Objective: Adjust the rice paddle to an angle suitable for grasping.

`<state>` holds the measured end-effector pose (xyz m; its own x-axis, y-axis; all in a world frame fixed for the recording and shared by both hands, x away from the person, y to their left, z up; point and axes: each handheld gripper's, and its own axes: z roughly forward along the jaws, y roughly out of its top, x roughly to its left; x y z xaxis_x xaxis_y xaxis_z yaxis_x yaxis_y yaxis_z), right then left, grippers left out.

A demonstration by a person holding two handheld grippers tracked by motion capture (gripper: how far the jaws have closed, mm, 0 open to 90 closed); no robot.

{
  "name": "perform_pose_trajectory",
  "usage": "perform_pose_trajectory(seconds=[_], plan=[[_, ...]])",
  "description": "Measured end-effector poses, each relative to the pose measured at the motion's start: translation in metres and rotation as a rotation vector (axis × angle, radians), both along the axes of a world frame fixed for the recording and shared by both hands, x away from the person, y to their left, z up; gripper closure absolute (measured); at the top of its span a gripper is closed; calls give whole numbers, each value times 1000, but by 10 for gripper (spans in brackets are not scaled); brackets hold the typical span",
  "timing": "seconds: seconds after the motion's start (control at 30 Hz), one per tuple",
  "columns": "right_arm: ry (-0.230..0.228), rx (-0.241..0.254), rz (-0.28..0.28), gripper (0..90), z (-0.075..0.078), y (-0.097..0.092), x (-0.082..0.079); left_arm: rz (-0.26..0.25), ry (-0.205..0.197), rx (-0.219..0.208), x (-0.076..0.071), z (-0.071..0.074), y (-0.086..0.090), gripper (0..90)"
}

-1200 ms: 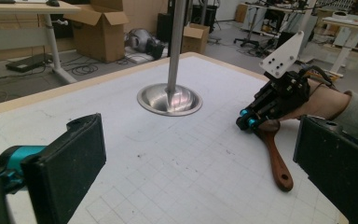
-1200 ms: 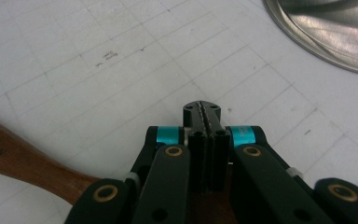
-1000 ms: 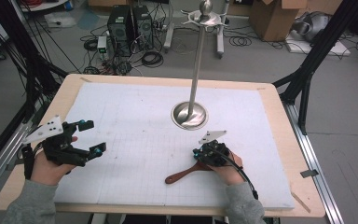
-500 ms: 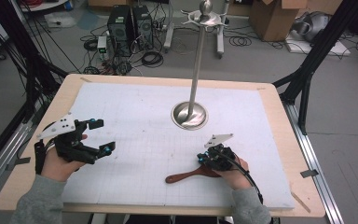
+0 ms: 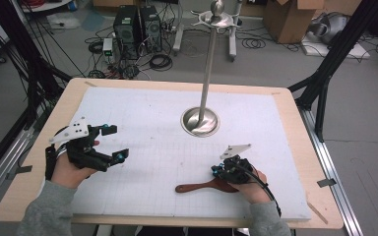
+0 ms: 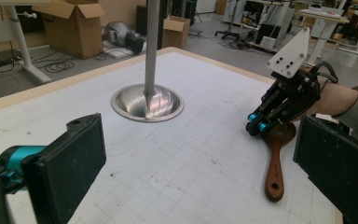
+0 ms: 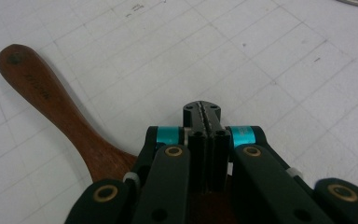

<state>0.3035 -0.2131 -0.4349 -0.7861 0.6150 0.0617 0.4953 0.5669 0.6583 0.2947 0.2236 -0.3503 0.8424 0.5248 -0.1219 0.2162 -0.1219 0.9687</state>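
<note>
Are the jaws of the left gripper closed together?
No, the left gripper has its jaws standing wide apart, with bare mat between them.

Work table (image 5: pixel 295 128) with a pale wooden border, topped by a white gridded mat (image 5: pixel 142 118). Grey concrete floor (image 5: pixel 359 123) all round. Black frame struts (image 5: pixel 332 69) rising at the left and right sides of the table. Far left: two black computer towers (image 5: pixel 138 24) amid loose black cables (image 5: pixel 160 61). Far right: cardboard boxes (image 5: pixel 288 19). White desk legs (image 5: pixel 179 34) at far centre. More boxes and white desks (image 6: pixel 328 18) in the left gripper view. Even, diffuse light.
</note>
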Motion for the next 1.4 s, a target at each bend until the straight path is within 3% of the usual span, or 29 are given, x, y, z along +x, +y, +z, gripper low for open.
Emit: perform_pose_trajectory(seconds=[0.1, 0.33, 0.57, 0.83, 1.17, 1.4], plan=[[-27, -26, 17, 896, 1, 2, -1, 2, -3, -3, -1, 1, 1, 28], [-61, 25, 82, 896, 16, 11, -14, 8, -1, -9, 0, 1, 4, 28], [-57, 24, 156, 896, 18, 23, -34, 13, -4, -7, 0, 1, 5, 28], [-84, 25, 179, 896, 19, 27, -44, 23, -4, -5, 0, 1, 7, 28], [-30, 11, 253, 896, 10, 32, -48, 28, 0, -12, 0, 1, 8, 28], [2, -7, 282, 896, 4, 37, -47, 32, -3, 9, 0, 0, 8, 28]])
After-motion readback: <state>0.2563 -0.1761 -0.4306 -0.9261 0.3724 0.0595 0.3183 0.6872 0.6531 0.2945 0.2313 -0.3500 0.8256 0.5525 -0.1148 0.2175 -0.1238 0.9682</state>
